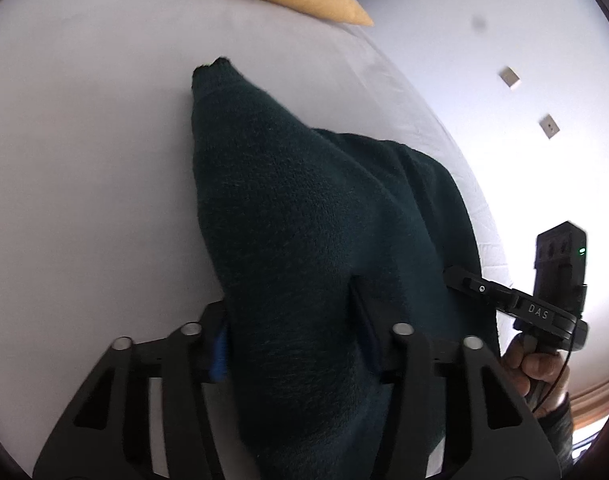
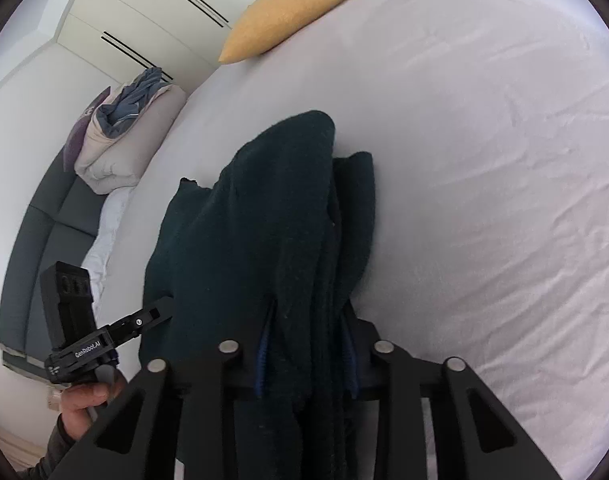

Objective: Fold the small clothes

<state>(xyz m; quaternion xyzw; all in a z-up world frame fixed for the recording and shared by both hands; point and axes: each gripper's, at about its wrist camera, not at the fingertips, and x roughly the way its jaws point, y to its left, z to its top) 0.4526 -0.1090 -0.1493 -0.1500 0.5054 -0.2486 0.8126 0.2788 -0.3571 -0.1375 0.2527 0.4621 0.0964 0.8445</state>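
My left gripper (image 1: 292, 344) and right gripper (image 2: 308, 354) both pinch the thick, dark green knit garment (image 1: 304, 220), bunched over the smooth white bedsheet (image 1: 84, 160). One handle reads "GenRobot.AI".

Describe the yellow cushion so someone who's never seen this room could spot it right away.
Start at the big bed with its pale sheet. Look past the dark green knit bunched in the middle, to the far edge of the bed nearest the white wardrobe. The cushion lies there: mustard yellow, with pointed corners, the only warm-coloured thing on the bed.
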